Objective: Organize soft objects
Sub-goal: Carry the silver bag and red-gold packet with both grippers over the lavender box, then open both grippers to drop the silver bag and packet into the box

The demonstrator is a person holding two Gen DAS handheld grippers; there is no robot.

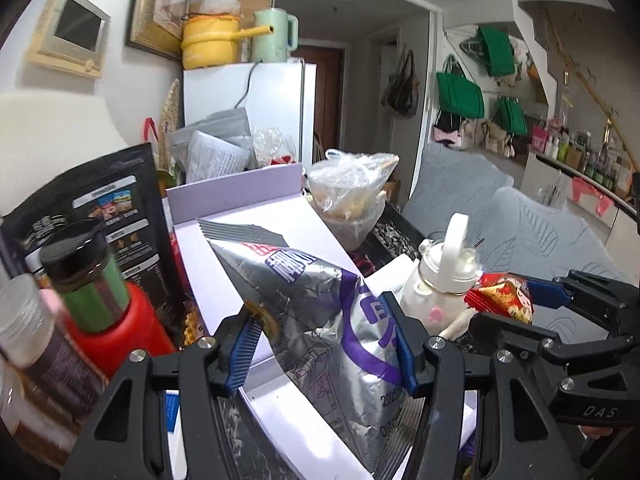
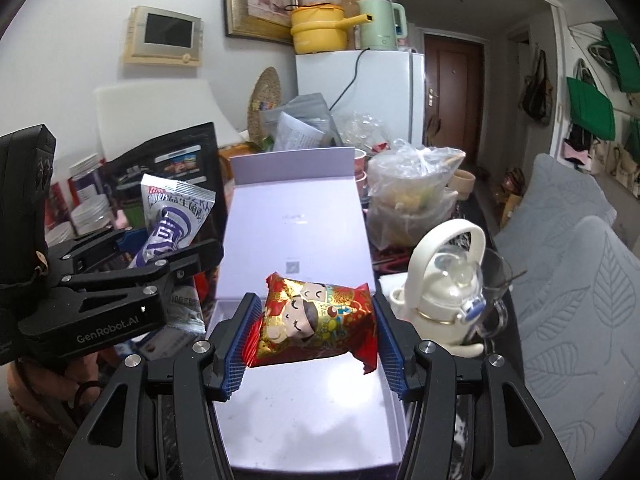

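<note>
The tabletop is crowded. Along the left side of the open lilac box stand a black pouch, a red bottle with a dark cap, and clear jars. A knotted plastic bag of odds and ends sits just off the box's far right corner, and a white bottle with a loop handle stands hard against its right side, a glass cup just beside it. Grey bags are piled behind the box's raised lid, before a white fridge.

The box's floor is bare in the right wrist view.

The left tongs are clamped on a silver and purple snack bag, held over the box's left wall. The right tongs grip a red and gold snack packet by its crimped ends, over the near half of the box.

Only the left view shows the red bottle and jars close up. Only the right view shows the box's inside whole, and the person's hand under the left tongs.
</note>
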